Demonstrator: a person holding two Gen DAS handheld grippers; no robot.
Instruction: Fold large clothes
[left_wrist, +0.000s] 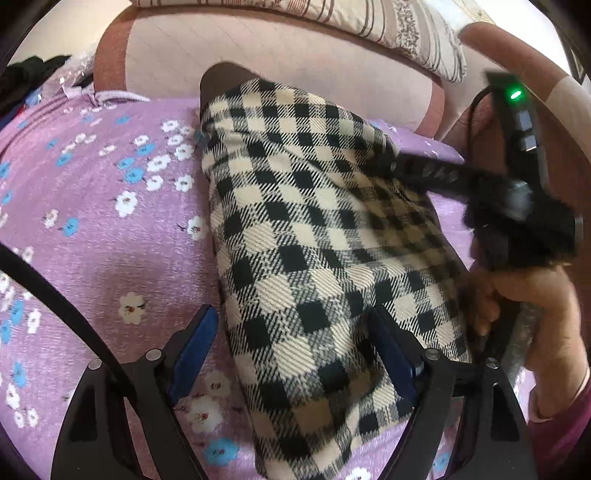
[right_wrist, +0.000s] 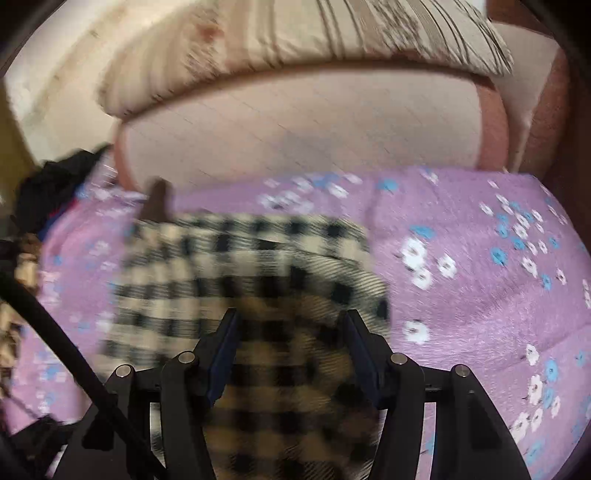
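On a floral purple bedspread (left_wrist: 92, 229), a folded black-and-cream checked garment (left_wrist: 314, 240) lies between both grippers' spread jaws.

The garment (left_wrist: 314, 229) is black-and-cream checked; the bedspread (left_wrist: 92, 221) is purple with white and blue flowers; the pillow (left_wrist: 388, 26) is cream, brown-striped.

a home bedroom: floral purple bedspread (left_wrist: 92, 229), padded headboard (left_wrist: 295, 59), striped pillow (right_wrist: 295, 40)

Black jaws with blue pads (left_wrist: 194, 354), silver screws, black cable (left_wrist: 55, 299), bare-skinned hand (left_wrist: 535, 325), magenta sleeve (left_wrist: 565, 424)
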